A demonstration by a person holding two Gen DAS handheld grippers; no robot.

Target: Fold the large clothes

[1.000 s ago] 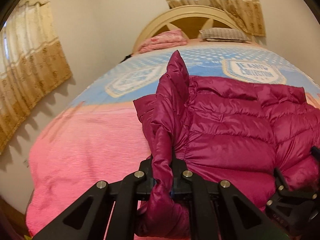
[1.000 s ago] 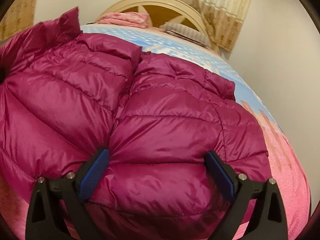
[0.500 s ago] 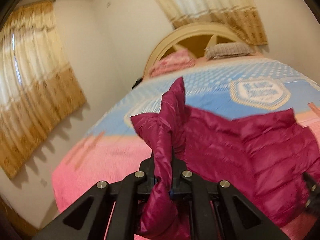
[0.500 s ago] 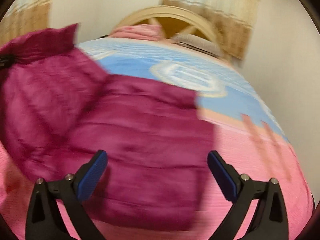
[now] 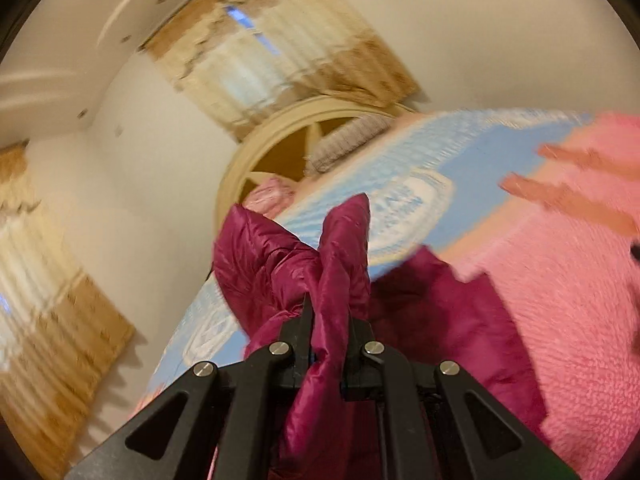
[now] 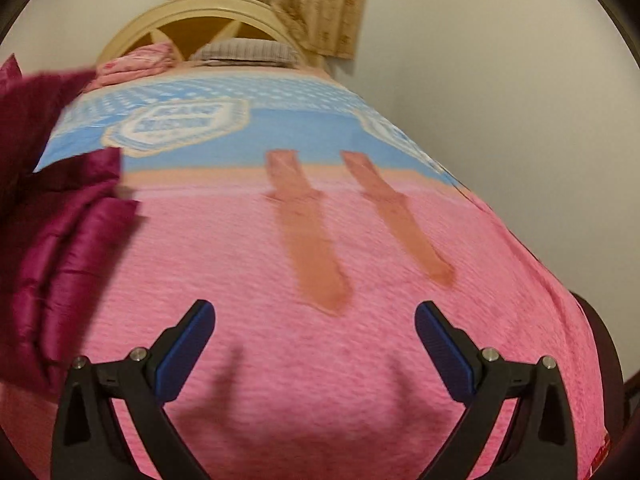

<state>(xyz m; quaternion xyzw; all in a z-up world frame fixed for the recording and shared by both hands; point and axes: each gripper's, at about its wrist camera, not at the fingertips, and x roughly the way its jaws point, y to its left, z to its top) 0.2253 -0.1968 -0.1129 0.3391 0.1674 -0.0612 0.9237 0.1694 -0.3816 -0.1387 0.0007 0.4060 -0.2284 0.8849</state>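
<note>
A magenta quilted puffer jacket is pinched between the jaws of my left gripper, which is shut on a fold of it; the fabric stands up past the tips and hangs below. The left wrist view is rolled and blurred. In the right wrist view the jacket lies bunched at the left edge of the bed. My right gripper is open over the bare pink blanket, with nothing between its blue pads.
The bed carries a pink and blue blanket with two orange stripes. A curved cream headboard, a grey pillow and a folded pink cover are at the far end. Curtains and white walls surround the bed.
My left gripper swung and rolled with the jacket still in it. The jacket slid off to the left of the right gripper, leaving pink blanket under it.
</note>
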